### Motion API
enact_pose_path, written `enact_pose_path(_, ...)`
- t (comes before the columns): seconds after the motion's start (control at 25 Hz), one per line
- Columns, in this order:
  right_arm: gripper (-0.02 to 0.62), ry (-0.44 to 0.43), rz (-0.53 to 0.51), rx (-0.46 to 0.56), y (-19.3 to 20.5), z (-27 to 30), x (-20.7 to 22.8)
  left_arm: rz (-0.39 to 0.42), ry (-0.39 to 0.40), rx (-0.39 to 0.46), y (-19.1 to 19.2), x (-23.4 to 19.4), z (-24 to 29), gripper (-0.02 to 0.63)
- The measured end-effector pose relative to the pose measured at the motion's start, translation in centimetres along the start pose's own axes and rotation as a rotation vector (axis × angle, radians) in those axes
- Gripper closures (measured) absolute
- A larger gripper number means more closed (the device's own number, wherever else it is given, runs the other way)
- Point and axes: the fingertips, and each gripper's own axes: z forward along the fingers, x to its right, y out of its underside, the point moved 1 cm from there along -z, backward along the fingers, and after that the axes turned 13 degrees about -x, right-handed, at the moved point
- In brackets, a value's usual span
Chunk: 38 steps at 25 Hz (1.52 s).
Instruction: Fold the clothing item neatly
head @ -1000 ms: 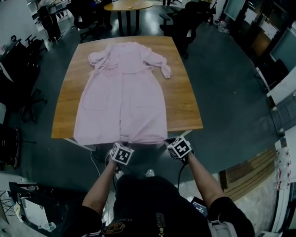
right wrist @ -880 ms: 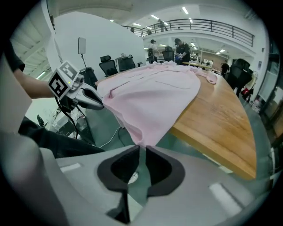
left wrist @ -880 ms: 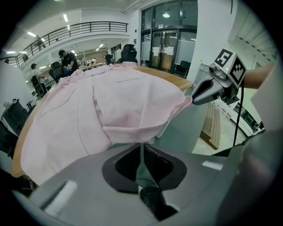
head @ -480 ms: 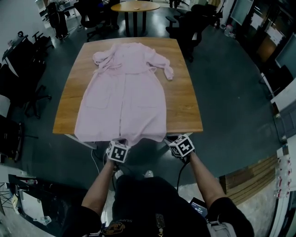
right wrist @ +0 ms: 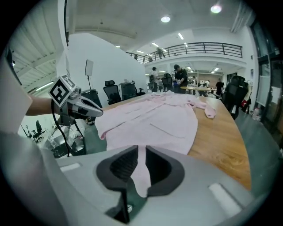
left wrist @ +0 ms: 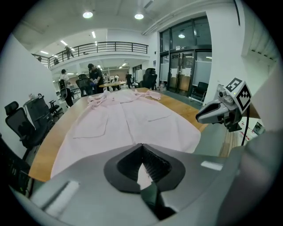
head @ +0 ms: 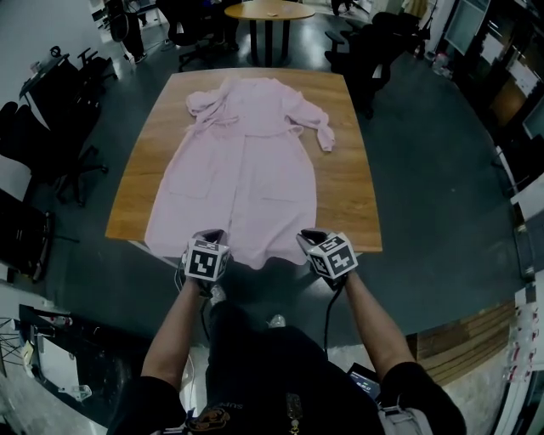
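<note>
A long pink garment [head: 246, 161] lies flat and lengthwise on the wooden table [head: 350, 183], collar and sleeves at the far end. Its hem is at the near edge. My left gripper [head: 212, 240] is shut on the hem's left corner, with pink cloth pinched between its pads [left wrist: 142, 165]. My right gripper [head: 306, 241] holds the hem's right corner. Its jaws have just been opening a little, and a strip of cloth [right wrist: 140, 170] still fills the narrow gap between the pads. Both hem corners are raised slightly above the table edge. Each gripper view shows the other gripper off to the side.
Dark office chairs stand to the left [head: 51, 93] and at the far right [head: 374, 38] of the table. A round table [head: 270, 10] stands behind it. People stand far back in the room [left wrist: 93, 77]. A cable hangs below my right arm [head: 327, 319].
Both grippers have risen and moved forward to the table's near edge. They carry the hem, which hung over the edge before and is now lifted. The head view has shifted forward.
</note>
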Motion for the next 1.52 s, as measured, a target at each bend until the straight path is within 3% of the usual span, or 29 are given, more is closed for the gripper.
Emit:
enact_pose_path(0.2,0.554,0.029,-0.021,0.066,-4.8,0.4,0.7,0.003,0.033,0.09,-4.8,-1.9,-0.4,0.598)
enact_pose_path(0.4,0.574,0.069,-0.016,0.129,-10.3,1.0,1.2,0.054,0.06,0.164,-9.7,-4.3,-0.5,0.598)
enact_pose_path(0.6,0.586,0.092,-0.005,0.17,-15.4,2.3,1.4,0.143,0.089,0.202,-13.8,-7.3,0.0,0.598)
enact_pose_path(0.88,0.592,0.146,-0.003,0.2,-22.8,4.2,0.1,0.192,0.133,0.242,-18.3,-13.5,-0.5,0.598)
enact_pose_path(1.24,0.592,0.201,0.013,0.192,-28.2,5.9,0.8,0.237,0.155,0.272,-23.0,-17.4,0.4,0.598)
enact_pose_path(1.52,0.592,0.166,-0.015,0.233,-31.5,6.2,4.3,0.21,0.113,0.287,-27.0,-18.1,2.9,0.598)
